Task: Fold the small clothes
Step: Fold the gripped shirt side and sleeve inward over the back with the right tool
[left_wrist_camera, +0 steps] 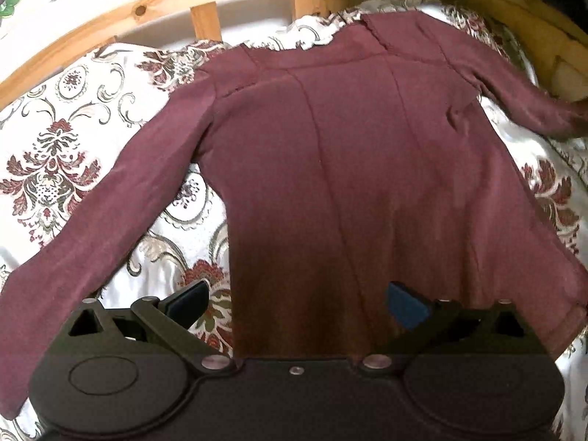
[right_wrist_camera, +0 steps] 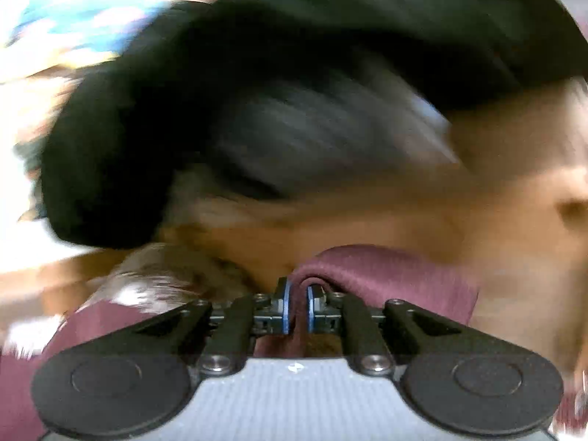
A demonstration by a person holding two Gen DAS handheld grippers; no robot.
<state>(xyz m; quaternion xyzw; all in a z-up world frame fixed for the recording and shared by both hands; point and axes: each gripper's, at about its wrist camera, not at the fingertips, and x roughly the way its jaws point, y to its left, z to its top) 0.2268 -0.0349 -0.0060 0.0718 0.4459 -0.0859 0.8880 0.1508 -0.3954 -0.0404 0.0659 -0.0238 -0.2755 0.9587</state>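
Observation:
A maroon long-sleeved top [left_wrist_camera: 349, 154] lies spread flat on a patterned bedspread [left_wrist_camera: 55, 154], neck away from me, one sleeve [left_wrist_camera: 92, 242] stretched out to the left. My left gripper [left_wrist_camera: 297, 303] is open and empty, just above the top's lower hem, its blue pads wide apart. My right gripper [right_wrist_camera: 298, 308] is shut on a fold of the maroon top [right_wrist_camera: 386, 275]; the fabric bulges out between the blue pads. The right wrist view is heavily motion-blurred.
A wooden slatted bed frame [left_wrist_camera: 205, 18] curves along the far side of the bedspread. In the right wrist view a large dark blurred shape [right_wrist_camera: 257, 110] fills the upper half, with blurred wood tones [right_wrist_camera: 514, 202] to the right.

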